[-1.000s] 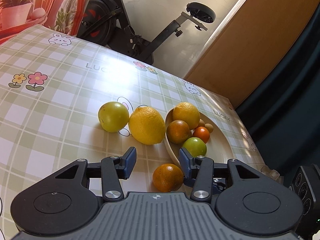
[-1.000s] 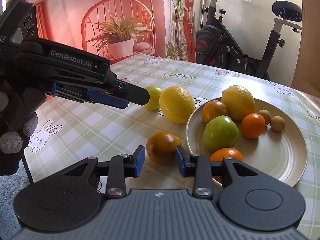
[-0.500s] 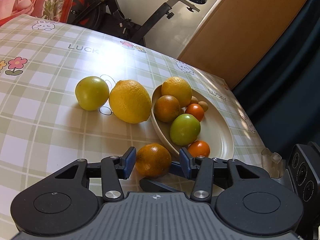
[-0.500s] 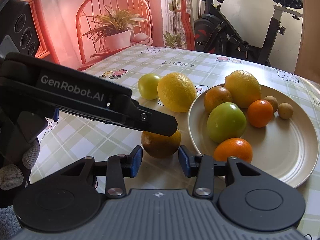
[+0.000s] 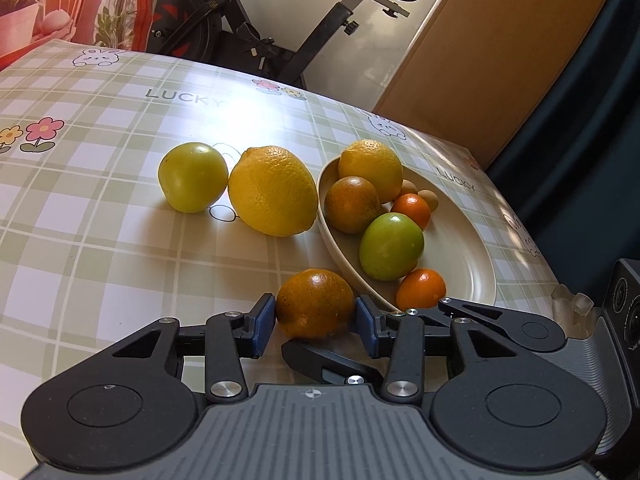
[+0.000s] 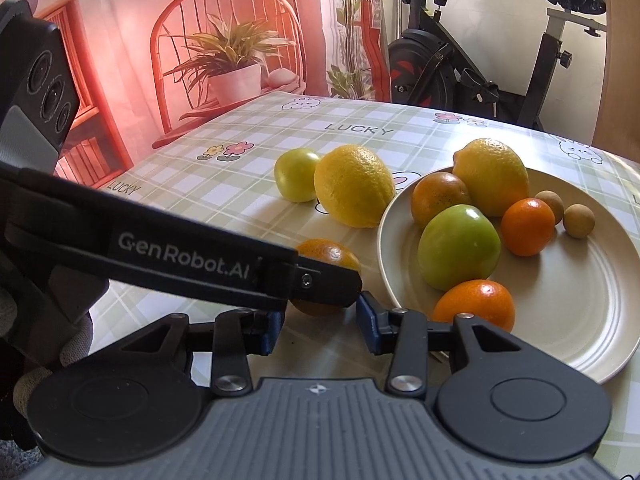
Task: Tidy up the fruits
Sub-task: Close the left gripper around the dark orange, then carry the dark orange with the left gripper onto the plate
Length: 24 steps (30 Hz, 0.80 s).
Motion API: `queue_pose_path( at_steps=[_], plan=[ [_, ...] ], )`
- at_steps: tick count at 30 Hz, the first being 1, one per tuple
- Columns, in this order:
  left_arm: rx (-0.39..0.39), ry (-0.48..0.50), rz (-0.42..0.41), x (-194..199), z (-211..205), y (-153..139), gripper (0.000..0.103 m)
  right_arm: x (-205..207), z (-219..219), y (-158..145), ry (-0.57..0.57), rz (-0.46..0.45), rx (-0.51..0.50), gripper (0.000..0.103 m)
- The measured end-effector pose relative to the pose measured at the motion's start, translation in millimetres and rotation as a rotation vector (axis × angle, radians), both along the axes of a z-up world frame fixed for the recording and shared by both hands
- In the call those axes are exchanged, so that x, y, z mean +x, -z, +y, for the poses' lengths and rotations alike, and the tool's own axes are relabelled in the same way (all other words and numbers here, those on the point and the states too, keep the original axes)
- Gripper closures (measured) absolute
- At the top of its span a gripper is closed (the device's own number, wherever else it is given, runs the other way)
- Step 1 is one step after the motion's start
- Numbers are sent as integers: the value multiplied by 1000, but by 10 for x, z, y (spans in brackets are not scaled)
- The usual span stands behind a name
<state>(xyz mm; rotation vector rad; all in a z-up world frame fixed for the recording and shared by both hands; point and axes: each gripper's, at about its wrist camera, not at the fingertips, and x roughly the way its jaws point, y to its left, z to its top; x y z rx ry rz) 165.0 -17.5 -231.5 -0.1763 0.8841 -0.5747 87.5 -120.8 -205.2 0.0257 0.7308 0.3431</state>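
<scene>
Fruit lies in two groups in the left wrist view. A dull, green-tinged orange sits on the checked vinyl-covered counter, just outside the near left rim of the cream ceramic plate. The left tongs straddle it, their jaws closing, with the blue pads at its flanks; contact looks made or very nearly made, so I judge this the grasp before a lift onto the plate. Further off on the counter a yellow-green round fruit touches a big yellow lemon, both not yet sorted. The plate already carries a second lemon, a mottled orange, a green round fruit, two small tangerines and two small tan fruits.

In the right wrist view, the left tongs' black arm crosses from the left and hides most of the dull orange. The right tongs hang low just near of that fruit, parted and gripping nothing, apparently waiting out of the way. Since the plate's rim is just right of the orange, the lift must clear that edge, and the small tangerine crowds the nearest landing spot.
</scene>
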Motion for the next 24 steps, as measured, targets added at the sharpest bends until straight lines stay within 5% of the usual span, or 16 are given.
queue_pose_path(
  at_steps=[24],
  plan=[
    [130, 92, -181, -388, -427, -572, 57, -324, -324, -279, 68, -110, 128, 59]
  ],
)
